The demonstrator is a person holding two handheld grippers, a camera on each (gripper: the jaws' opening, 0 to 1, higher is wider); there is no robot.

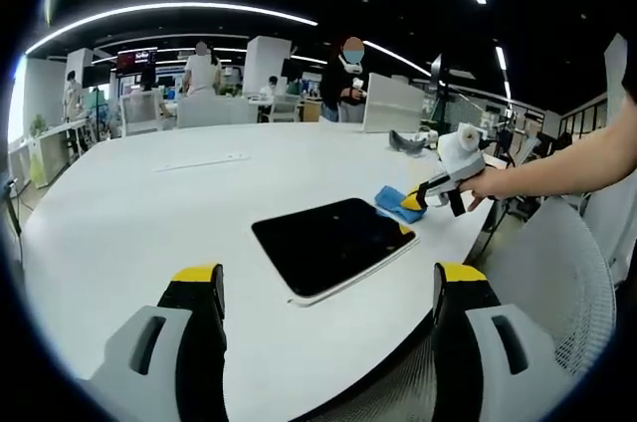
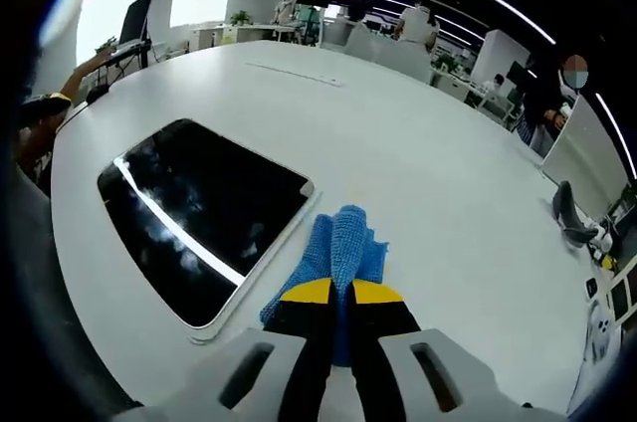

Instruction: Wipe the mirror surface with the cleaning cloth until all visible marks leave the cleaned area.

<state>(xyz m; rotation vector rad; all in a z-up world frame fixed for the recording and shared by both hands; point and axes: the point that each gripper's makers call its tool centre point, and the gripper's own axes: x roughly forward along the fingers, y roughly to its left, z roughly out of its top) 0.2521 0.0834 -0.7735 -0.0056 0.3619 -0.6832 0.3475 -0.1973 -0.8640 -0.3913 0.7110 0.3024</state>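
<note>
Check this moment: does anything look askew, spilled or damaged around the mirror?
Nothing stands out. The mirror lies flat and unbroken on the white table; the right gripper holds the blue cloth beside its edge.

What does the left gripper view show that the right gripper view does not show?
The left gripper view alone shows the open left gripper and the hand holding the right gripper. The right gripper view alone shows, close up, that gripper shut on the cloth, and light streaks reflected in the mirror. Both show the mirror on the white table, with the cloth beside it.
</note>
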